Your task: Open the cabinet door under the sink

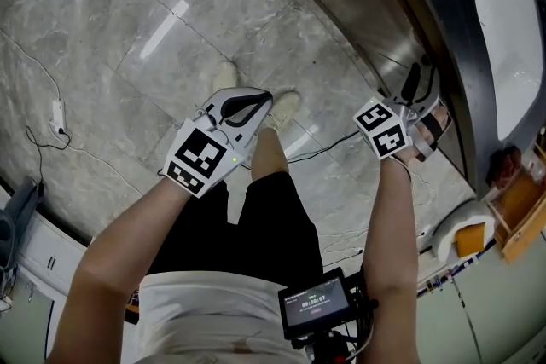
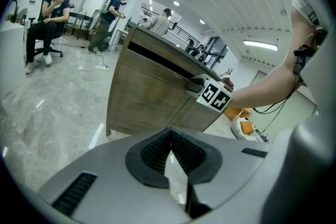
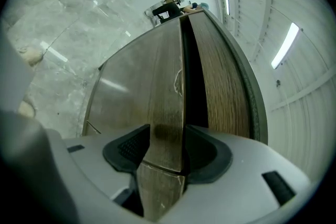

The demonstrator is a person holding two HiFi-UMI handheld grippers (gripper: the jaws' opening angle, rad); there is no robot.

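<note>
**Between spread fingers (image 3: 126, 148), a cabinet door (image 3: 167, 86) is waiting to be gripped**

Ahead of the right gripper (image 3: 168, 150), the wooden door's edge is running straight out from between the fingers. They are standing wide, and the pads do not appear to be pressing the wood. A dark gap (image 3: 193, 81) is showing just beside the edge, on the side of the right-hand finger. The left gripper (image 2: 171, 150) is hanging well apart from the cabinet (image 2: 152, 92), its fingers (image 2: 152, 153) closed together on nothing.

The step in hand is likely taking hold of the door. Doing it well probably means closing squarely on the edge and seating it deep between the pads. The door should then be drawn outward along the hinge's arc rather than straight back, which should keep the grip from slipping.

Counted:
- two grippers
- one door edge between the right fingers
- one white sink (image 1: 512, 30) beyond those fingertips, up on the counter
- at least three people (image 2: 50, 13) far past the left fingers
</note>
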